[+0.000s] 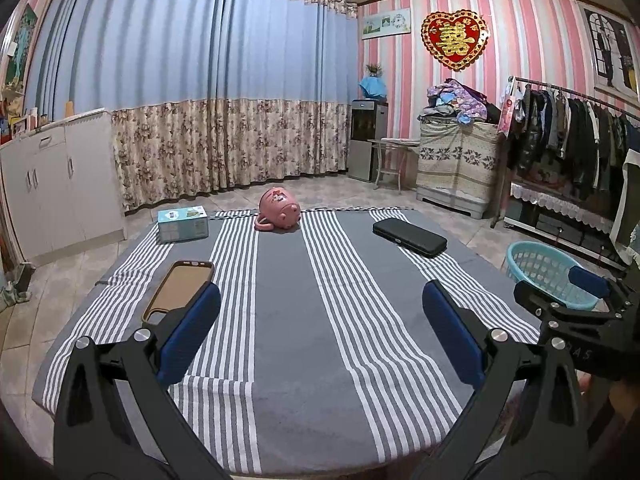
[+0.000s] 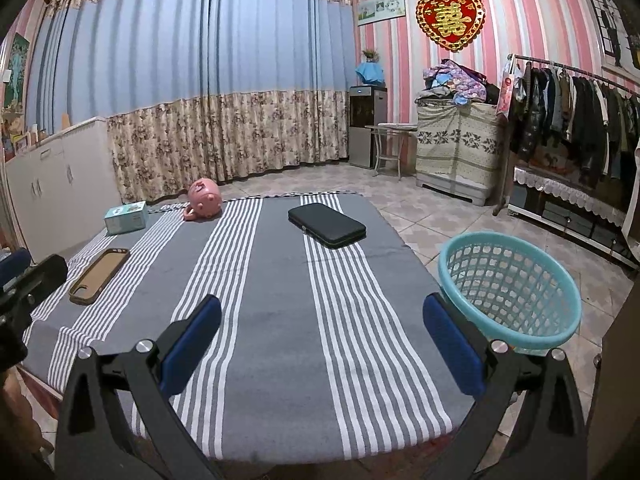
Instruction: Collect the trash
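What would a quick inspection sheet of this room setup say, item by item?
Surface: striped cloth covering a table, flat.
Job's things: phone case, black case, pink cup on its side, small box; turquoise basket beside the table, looks empty.
Clutter: no obvious trash seen.
Grippers: left gripper open, right gripper open, both empty.
Cables: nothing seen.
Surroundings: curtains, clothes rack, cabinet.

A matt woven striped cloth (image 2: 280, 300) is seen. The basket (image 2: 510, 292) looks of glossy perforated plastic, the black case (image 2: 327, 226) of matt leather-like material, the pink mug (image 1: 279, 210) smooth.
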Tool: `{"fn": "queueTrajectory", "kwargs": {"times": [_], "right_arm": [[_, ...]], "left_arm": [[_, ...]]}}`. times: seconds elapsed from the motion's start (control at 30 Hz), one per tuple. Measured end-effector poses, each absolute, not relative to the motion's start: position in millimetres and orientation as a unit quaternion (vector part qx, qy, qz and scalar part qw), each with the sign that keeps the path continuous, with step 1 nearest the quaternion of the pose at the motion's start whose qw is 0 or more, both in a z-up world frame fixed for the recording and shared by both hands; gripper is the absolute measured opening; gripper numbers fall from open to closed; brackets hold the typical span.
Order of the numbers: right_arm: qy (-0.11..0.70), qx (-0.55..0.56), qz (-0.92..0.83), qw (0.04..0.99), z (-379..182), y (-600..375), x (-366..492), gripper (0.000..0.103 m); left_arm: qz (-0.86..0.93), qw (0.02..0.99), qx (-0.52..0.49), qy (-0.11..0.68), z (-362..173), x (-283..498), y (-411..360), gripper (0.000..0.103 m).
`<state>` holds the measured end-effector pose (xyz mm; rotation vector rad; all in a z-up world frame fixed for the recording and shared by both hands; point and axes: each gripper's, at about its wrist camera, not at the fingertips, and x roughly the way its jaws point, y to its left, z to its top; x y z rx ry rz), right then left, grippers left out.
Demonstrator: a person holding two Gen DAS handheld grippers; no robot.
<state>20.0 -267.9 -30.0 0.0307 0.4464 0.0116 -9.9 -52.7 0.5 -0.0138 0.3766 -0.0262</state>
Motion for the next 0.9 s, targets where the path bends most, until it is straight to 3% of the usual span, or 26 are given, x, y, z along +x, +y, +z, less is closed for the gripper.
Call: {"fn": "queueTrajectory", "kwargs": {"times": [0.9], "right_arm": [[0.217,0.014,0.003,0.976,-29.4,-266.7,19.5,0.098]], "left_arm": [[-0.015,0.982,-0.008,0.186,1.6,-11.1,-50.6,0.098]]}}
